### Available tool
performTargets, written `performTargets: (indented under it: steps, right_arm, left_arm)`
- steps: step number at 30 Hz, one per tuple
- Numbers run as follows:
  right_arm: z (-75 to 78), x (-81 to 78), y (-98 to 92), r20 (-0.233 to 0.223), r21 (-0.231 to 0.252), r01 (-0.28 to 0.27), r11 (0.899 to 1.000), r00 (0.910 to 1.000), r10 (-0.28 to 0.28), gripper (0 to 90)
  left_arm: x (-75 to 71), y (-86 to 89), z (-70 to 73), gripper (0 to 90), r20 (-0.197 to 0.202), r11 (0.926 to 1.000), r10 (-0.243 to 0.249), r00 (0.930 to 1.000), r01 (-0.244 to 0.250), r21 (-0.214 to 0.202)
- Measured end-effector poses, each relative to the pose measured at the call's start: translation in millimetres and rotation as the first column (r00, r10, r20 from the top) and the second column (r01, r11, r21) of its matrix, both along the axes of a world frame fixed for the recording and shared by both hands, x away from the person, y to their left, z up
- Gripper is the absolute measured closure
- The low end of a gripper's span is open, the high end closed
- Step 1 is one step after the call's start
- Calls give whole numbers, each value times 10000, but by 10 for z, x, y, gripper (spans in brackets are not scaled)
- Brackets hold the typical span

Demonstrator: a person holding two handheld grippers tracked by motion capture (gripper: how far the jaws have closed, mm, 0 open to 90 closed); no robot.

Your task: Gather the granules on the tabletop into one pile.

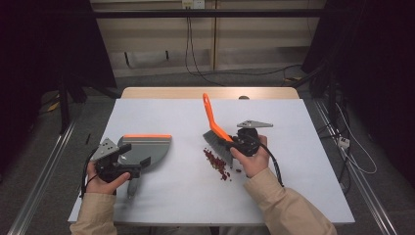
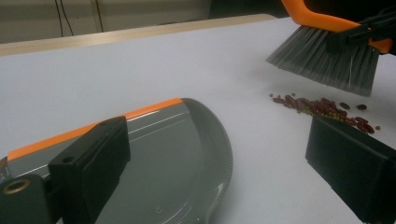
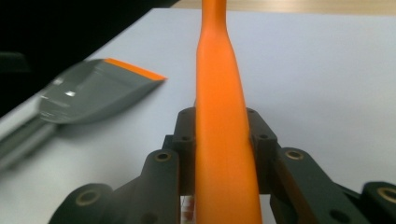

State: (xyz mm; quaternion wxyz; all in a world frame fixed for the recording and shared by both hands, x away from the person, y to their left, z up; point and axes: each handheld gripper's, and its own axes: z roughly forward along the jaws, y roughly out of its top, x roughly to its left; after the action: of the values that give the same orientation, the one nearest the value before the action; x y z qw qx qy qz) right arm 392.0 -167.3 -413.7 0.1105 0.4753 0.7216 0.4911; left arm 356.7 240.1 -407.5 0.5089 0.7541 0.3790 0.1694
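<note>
Right gripper point(image 1: 234, 142) clamps the brush point(image 1: 215, 132) handle, bristles lifted just above the beans point(image 1: 217, 162). Left gripper point(image 1: 131, 160), jaws apart, sits over the dustpan point(image 1: 147, 147), well apart from the pile. Best: drop bristles behind beans, sweep toward dustpan lip.

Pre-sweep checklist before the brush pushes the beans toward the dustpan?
1. Right tool shut on the brush handle: ok.
2. Bristles down on the table: not ok, lifted clear above the beans.
3. Beans gathered in one pile: ok, a few strays at its edge.
4. Dustpan lying flat, orange lip on the table: ok.
5. Lip turned toward the beans: not ok, it faces the far edge.
6. Left tool gripping the dustpan: cannot tell.
</note>
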Motion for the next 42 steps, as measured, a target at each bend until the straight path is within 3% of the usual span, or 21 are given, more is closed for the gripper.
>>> performTargets:
  steps: [3,5,6,9,10,11,13,14,16,18,23,24,25,31,35,40,42]
  right_arm:
    - [-36,83,-95,508,-831,-227,9963,9983,269,711]
    - [-70,163,-139,970,-1524,-607,9865,9924,761,711]
    - [-96,207,-156,1311,-1940,-832,9775,9853,1099,712]
    - [-167,337,-165,1772,-2459,-1481,9579,9647,1946,711]
    - [-180,368,-140,1864,-2854,-1645,9442,9568,2230,711]
    - [-197,396,-107,1963,-3126,-1987,9289,9433,2678,711]
    - [-259,414,-13,1861,-3452,-2590,9021,9232,3363,712]
    - [-268,399,30,1770,-3295,-2898,8986,9159,3603,712]
    - [-242,335,90,1689,-3815,-3058,8723,9047,3911,712]
    - [-231,279,85,1568,-3928,-3376,8554,8920,4240,711]
    - [-209,140,43,1379,-3929,-3919,8319,8693,4746,710]
    - [-208,112,40,1354,-3977,-4093,8211,8590,4938,710]
    - [-203,80,40,1369,-4107,-4115,8136,8544,5013,710]
    - [-181,-53,9,1330,-4102,-4385,7997,8387,5281,711]
    - [-164,-90,-18,1446,-4019,-4333,8067,8399,5231,711]
    - [-111,9,-40,1840,-3583,-4188,8344,8446,5029,711]
    - [-101,88,-17,1911,-3617,-4194,8326,8408,5065,711]
  left_arm:
    - [4,-6,-5,63,-15,10000,-37,10000,37,73]
    - [6,-8,-6,63,-29,10000,-25,10000,25,53]
    - [6,-7,-5,63,-29,10000,-29,10000,29,43]
    - [10,0,-6,63,-52,10000,21,10000,-21,21]
    - [13,2,-8,63,-53,10000,24,10000,-24,29]
    - [16,3,-11,63,-54,10000,20,10000,-19,31]
    - [16,7,-12,63,-62,10000,33,10000,-32,26]
    - [14,11,-11,63,-58,10000,30,10000,-30,6]
    - [12,21,-8,63,-48,10000,63,10000,-63,-18]
    - [11,26,-12,63,-51,10000,71,10000,-71,-29]
    - [6,22,-7,63,-36,10000,69,10000,-69,-32]
    - [4,23,-3,63,-25,10000,51,10000,-51,13]
    - [2,20,-2,63,-17,10000,51,10000,-51,2]
    - [-1,13,-5,63,-49,10000,82,10000,-82,8]
    - [3,7,-9,63,-55,10000,49,10000,-49,50]
    - [4,0,-9,63,-61,10000,35,10000,-34,48]
    - [9,4,-14,63,-68,10000,39,10000,-39,72]
